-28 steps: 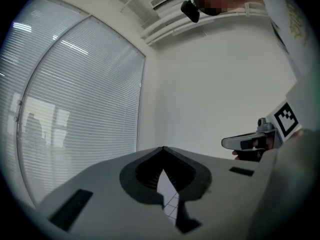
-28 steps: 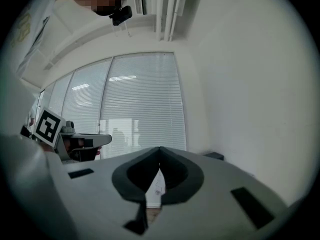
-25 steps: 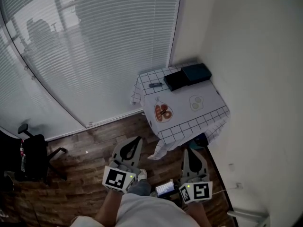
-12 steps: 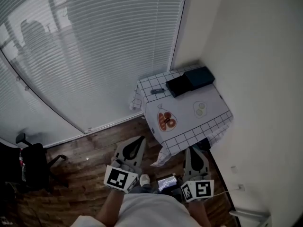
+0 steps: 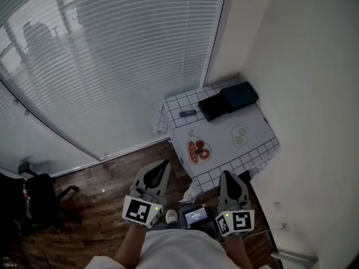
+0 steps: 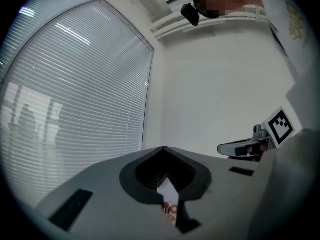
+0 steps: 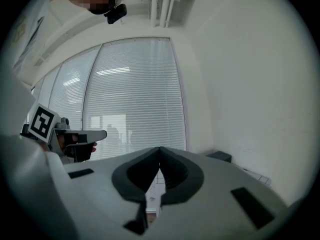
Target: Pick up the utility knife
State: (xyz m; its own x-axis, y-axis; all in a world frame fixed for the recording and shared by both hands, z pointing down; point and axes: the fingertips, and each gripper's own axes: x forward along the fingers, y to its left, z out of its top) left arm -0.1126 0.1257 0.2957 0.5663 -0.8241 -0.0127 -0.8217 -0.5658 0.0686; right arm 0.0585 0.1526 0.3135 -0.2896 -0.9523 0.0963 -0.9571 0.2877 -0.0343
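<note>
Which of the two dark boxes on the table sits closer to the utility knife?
The black box: the utility knife lies just beside it. The bluish box sits beyond the black one, nearer the wall.

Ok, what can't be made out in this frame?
- utility knife, head view: a tiny dark sliver on the table; blade state unreadable.
- table, gripper views: the shut left gripper and right gripper cover all but a slit of it.
- dark boxes, head view: too small to identify.
</note>
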